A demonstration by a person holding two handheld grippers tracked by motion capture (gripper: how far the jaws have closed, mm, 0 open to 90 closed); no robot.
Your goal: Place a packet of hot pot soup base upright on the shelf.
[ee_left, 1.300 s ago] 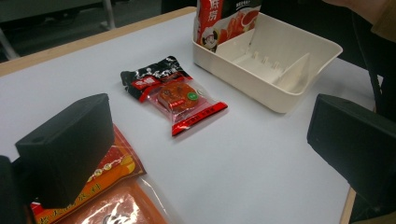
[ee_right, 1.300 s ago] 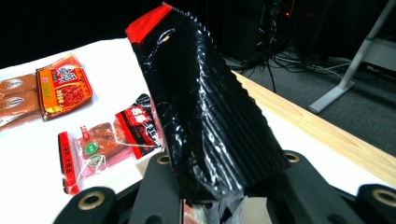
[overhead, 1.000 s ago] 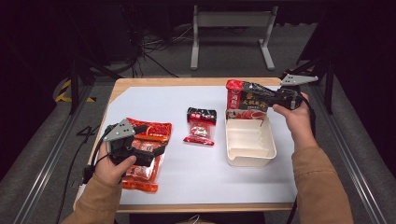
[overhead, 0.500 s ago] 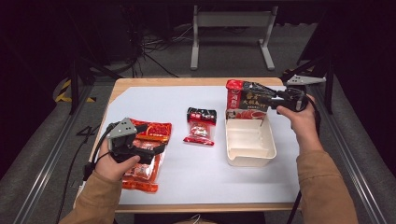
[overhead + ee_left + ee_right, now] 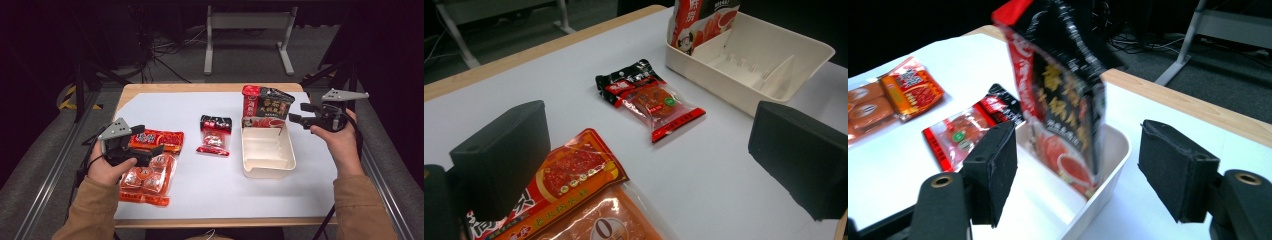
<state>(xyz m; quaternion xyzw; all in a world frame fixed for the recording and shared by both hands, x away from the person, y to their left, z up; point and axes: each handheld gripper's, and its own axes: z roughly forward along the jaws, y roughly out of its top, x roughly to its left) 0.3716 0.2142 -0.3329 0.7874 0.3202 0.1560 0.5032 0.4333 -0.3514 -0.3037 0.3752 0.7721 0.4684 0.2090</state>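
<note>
Standing upright in the far end of the cream bin (image 5: 267, 152), the black-and-red pouch (image 5: 266, 106) leans on the bin's wall. Right gripper (image 5: 296, 113) sits just beside it, on the pouch's right in the high view; its jaws have just been opening and now stand wide apart with nothing between them. Pouch looks released; its long axis runs vertical, glossy print facing the gripper.

Left gripper (image 5: 150, 141) hovers over the top of the orange packet (image 5: 149, 170), jaws apart, not pressing it. That packet lies flat, long axis running toward the person. Small red packet (image 5: 214, 135) lies between packet and bin; left hand is nearer to it.
</note>
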